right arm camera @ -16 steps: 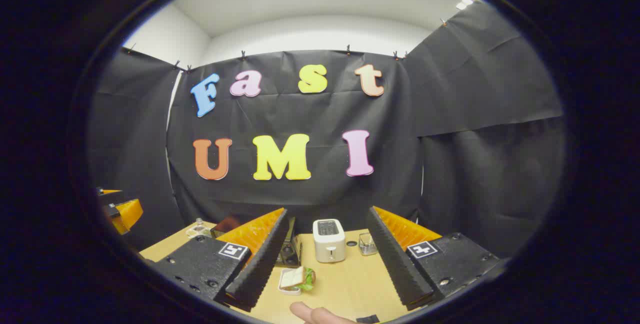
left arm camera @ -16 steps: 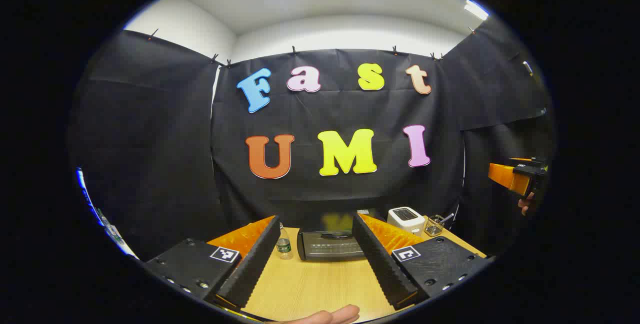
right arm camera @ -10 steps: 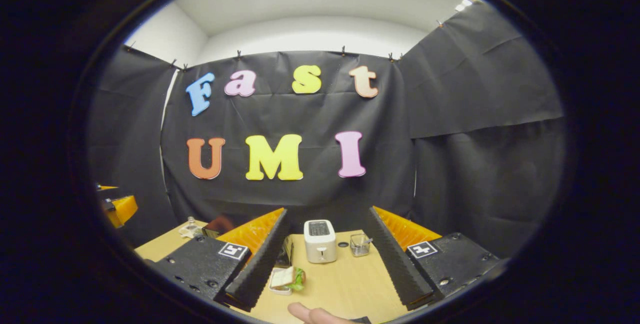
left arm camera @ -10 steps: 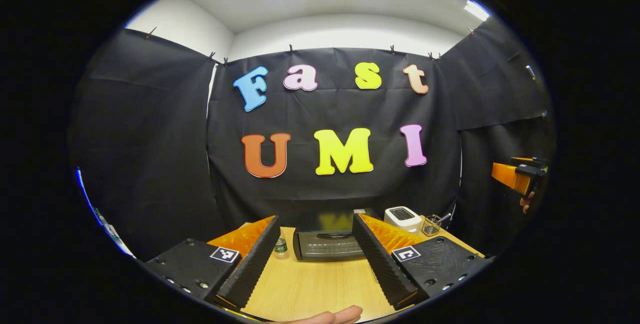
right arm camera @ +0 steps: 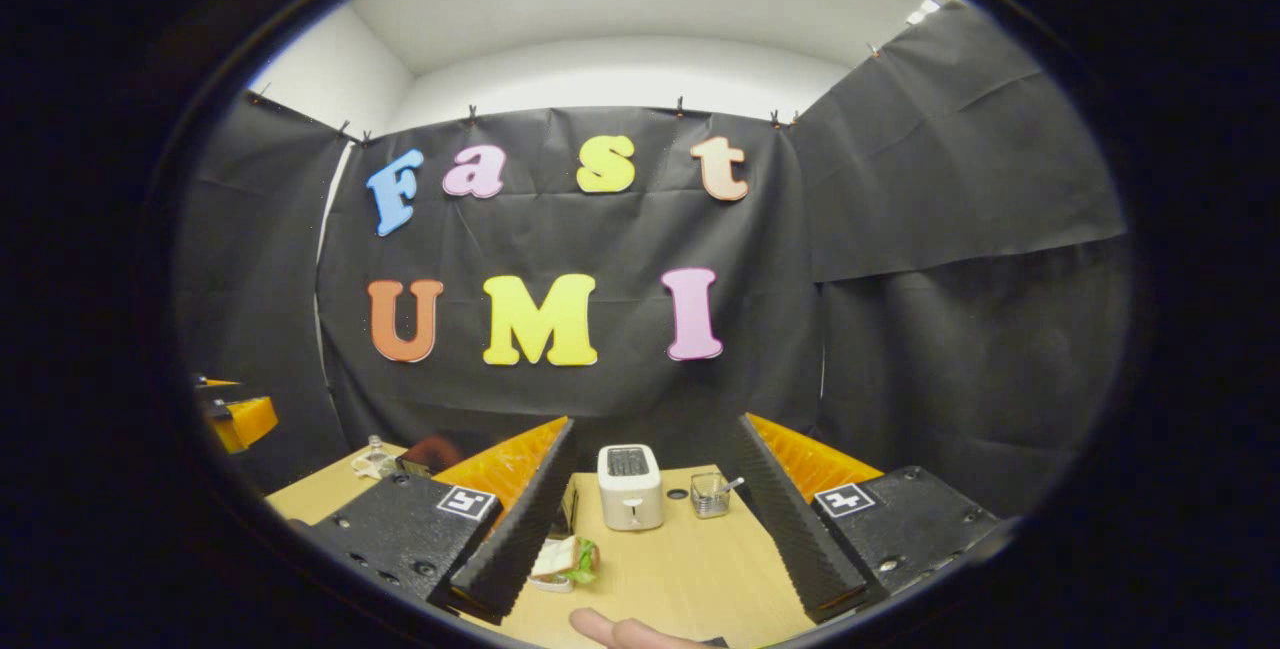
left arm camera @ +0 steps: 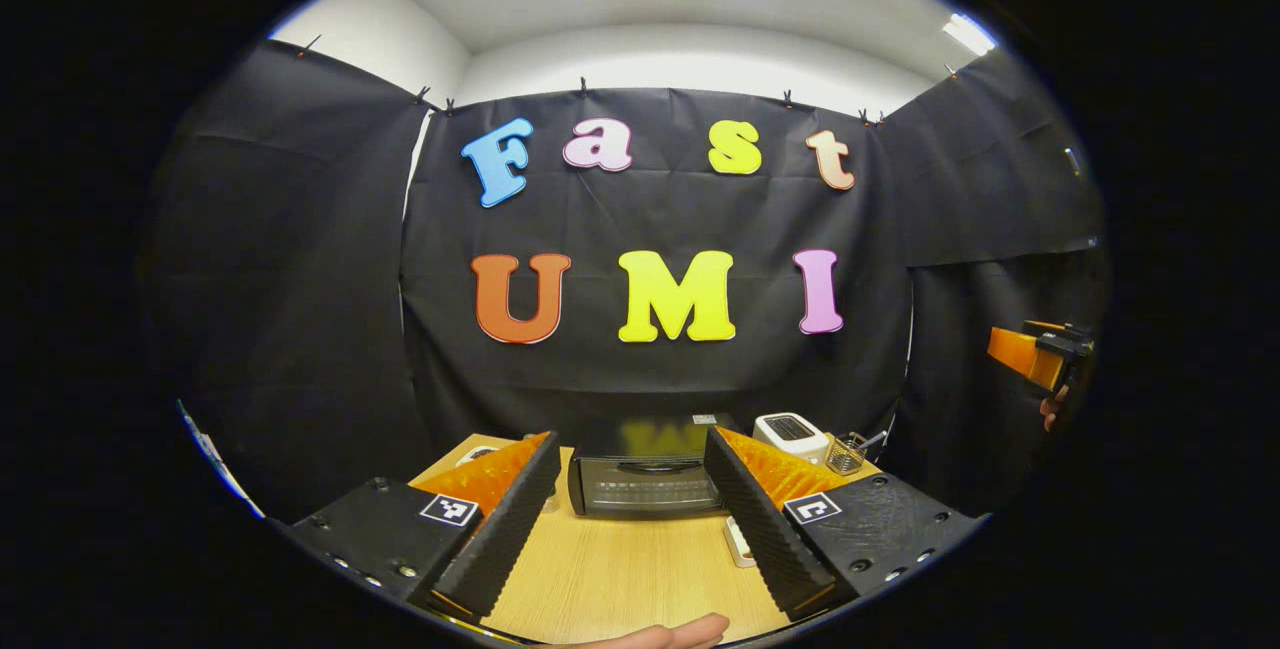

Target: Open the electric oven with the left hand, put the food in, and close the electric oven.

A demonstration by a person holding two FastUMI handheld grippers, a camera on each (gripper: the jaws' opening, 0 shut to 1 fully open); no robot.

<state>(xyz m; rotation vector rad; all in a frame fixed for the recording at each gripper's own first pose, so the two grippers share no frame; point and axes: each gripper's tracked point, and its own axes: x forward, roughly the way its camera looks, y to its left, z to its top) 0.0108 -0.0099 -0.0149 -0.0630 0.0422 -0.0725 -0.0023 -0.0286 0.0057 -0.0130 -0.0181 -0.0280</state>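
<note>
Both grippers were spread wide and held nothing. Nearest in the left gripper view, the left gripper [left arm camera: 630, 519] hung over the front part of the wooden table [left arm camera: 620, 579], its fingers framing the electric oven [left arm camera: 645, 481], which stood shut toward the table's back edge. Compared with the frames from under a second before, the oven looked larger and sat more squarely between the fingers, so the left gripper had been carried closer and lined up on the door; I judged the reach for the handle along the door's top to be under way, with nothing yet touched. In the right gripper view, the right gripper [right arm camera: 655, 529] waited above the table, the food [right arm camera: 563, 561], a sandwich on a small white dish, lying just beside its left finger near the front edge. Beyond it stood a white toaster [right arm camera: 629, 486] and a small wire basket [right arm camera: 710, 494] toward the back edge.
</note>
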